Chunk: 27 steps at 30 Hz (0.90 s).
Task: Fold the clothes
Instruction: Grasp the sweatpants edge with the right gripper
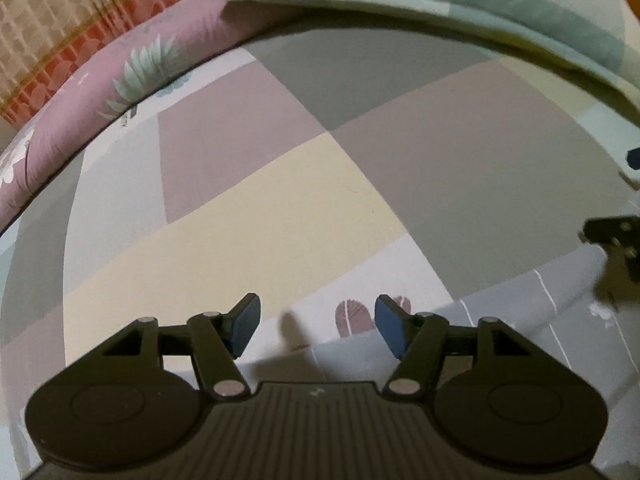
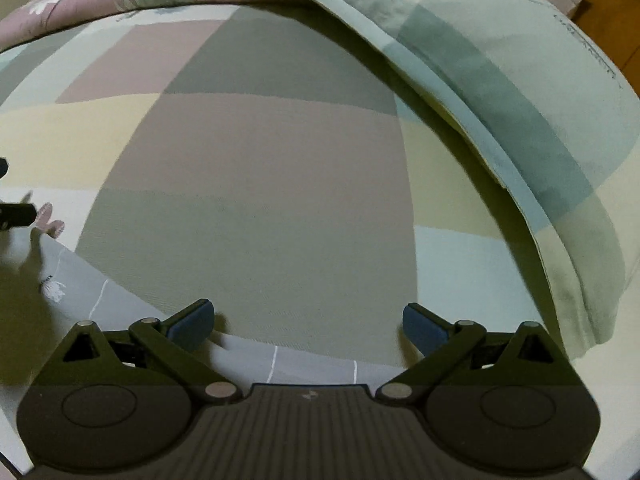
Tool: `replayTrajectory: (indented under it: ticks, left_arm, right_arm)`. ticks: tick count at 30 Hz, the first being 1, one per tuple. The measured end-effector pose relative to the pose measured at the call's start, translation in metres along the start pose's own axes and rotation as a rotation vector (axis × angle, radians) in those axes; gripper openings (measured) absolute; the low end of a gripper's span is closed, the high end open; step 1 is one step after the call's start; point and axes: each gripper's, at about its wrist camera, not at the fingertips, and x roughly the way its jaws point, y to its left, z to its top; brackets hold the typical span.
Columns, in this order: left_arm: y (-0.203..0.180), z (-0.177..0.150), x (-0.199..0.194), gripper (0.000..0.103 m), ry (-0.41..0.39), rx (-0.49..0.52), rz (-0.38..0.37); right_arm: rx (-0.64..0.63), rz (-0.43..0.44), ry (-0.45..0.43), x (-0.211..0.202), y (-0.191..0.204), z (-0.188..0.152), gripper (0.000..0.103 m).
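Observation:
A grey cloth with thin white lines (image 1: 516, 320) lies flat on the patchwork bed sheet (image 1: 280, 200), at the lower right of the left wrist view. In the right wrist view the same grey cloth (image 2: 120, 296) runs along the bottom, partly hidden under the gripper body. My left gripper (image 1: 317, 314) hovers over the cloth's edge and a feather print, open, with nothing between its blue pads. My right gripper (image 2: 308, 314) is open wide above the cloth's edge and holds nothing. Each gripper shows at the other view's edge: the right gripper (image 1: 612, 240) and the left gripper (image 2: 16, 216).
A green checked pillow (image 2: 520, 100) lies along the far right of the bed and also shows as the pillow (image 1: 480, 8) at the top. A purple quilt with leaf prints (image 1: 100, 92) borders the far left. An orange and beige patterned surface (image 1: 48, 20) stands behind it.

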Motion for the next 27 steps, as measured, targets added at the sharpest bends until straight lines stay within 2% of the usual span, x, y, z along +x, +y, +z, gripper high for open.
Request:
replayTrajectory:
  ticks: [5,10,21,24,27]
  left_arm:
    - [-0.006,0.004,0.011,0.065,0.022,0.032,0.043]
    - [-0.010,-0.007,0.009,0.065,0.027,0.045,0.037]
    - [-0.010,-0.038,-0.017,0.065,-0.058,-0.013,0.022]
    - [-0.012,-0.048,-0.016,0.066,-0.036,-0.020,0.014]
    - [-0.007,-0.052,-0.020,0.066,-0.054,-0.064,0.011]
  right_arm:
    - [-0.029,0.038,0.008,-0.001,0.003,-0.001,0.102]
    - [-0.096,0.046,0.004,-0.005,0.016,-0.014,0.102]
    - [-0.250,0.049,-0.040,-0.008,0.027,-0.025,0.103]
    - [-0.298,0.053,-0.049,-0.012,0.028,-0.027,0.103]
    - [-0.351,0.059,-0.061,-0.014,0.032,-0.027,0.103]
